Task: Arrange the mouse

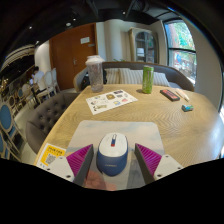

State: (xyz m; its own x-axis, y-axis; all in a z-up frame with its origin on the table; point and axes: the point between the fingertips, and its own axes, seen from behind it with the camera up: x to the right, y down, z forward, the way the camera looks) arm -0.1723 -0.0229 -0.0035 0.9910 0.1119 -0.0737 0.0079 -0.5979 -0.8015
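A blue and white computer mouse [112, 152] lies on a grey mouse mat [128, 134] on the round wooden table [190, 128]. My gripper [113, 160] is open. The mouse stands between my fingers, with a small gap showing at each side between it and the magenta pads [80, 160]. The mouse rests on the mat on its own. Its near end is hidden at the bottom of the view.
Beyond the mat lie a printed sheet [111, 100], a clear lidded cup [95, 74], a green bottle [147, 79], a dark phone-like object [169, 95] and a small teal item [186, 107]. A yellow card [52, 154] lies left of my fingers. Chairs and a sofa [128, 74] ring the table.
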